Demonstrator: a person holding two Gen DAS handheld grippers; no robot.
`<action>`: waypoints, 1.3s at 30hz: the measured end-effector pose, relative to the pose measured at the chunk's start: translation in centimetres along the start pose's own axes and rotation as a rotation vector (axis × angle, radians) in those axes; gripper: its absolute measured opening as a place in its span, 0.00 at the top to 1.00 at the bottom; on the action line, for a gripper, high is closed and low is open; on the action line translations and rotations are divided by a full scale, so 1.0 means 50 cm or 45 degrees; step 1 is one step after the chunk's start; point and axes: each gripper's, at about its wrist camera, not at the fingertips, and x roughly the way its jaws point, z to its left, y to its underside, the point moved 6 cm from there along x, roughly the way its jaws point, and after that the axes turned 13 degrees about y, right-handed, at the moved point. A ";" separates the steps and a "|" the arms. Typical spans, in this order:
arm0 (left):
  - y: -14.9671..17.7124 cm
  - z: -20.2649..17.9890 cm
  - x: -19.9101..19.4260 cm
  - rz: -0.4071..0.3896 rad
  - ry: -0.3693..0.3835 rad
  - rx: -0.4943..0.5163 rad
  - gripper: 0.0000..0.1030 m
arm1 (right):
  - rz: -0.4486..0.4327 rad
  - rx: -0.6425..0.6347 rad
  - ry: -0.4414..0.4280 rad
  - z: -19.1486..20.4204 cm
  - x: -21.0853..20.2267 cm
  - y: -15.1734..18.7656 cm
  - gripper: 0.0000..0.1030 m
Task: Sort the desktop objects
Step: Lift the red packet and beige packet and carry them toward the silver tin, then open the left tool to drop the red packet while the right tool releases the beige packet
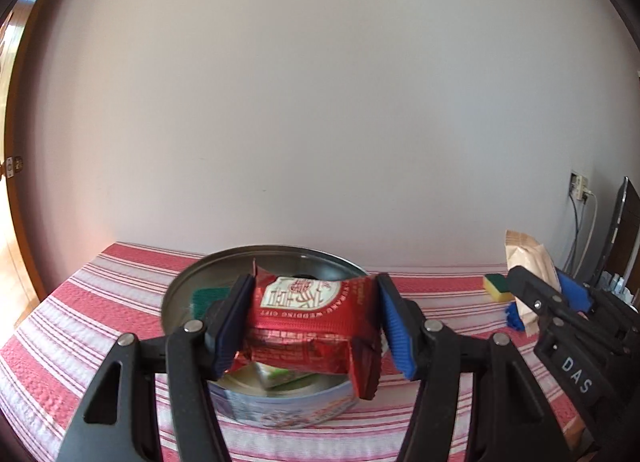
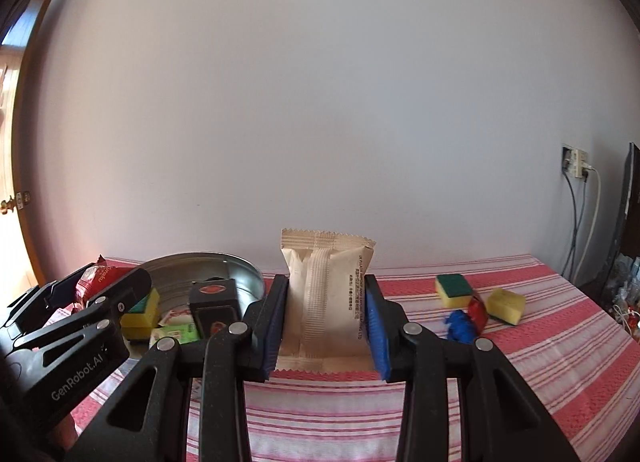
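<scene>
**Lighting / pic quality, both wrist cams**

Soft daylight, coming in from the left – doorway point(image 1: 12, 190) edge is blown out orange-white in both views, and the wall point(image 1: 320, 102) goes from warm pinkish on the left to cooler grey on the right. Overall fairly bright, no harsh shadows, just a dim patch under the red packet point(image 1: 312, 322). Foil on it has some glare. Heavy fisheye: dark vignette in the corners, door frame bowed. Center's sharp, the near gripper arms look a bit soft.
</scene>
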 end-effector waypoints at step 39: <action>0.008 0.155 0.067 -0.094 -0.412 -0.107 0.01 | -0.017 -0.008 -0.150 0.173 0.173 -0.004 0.20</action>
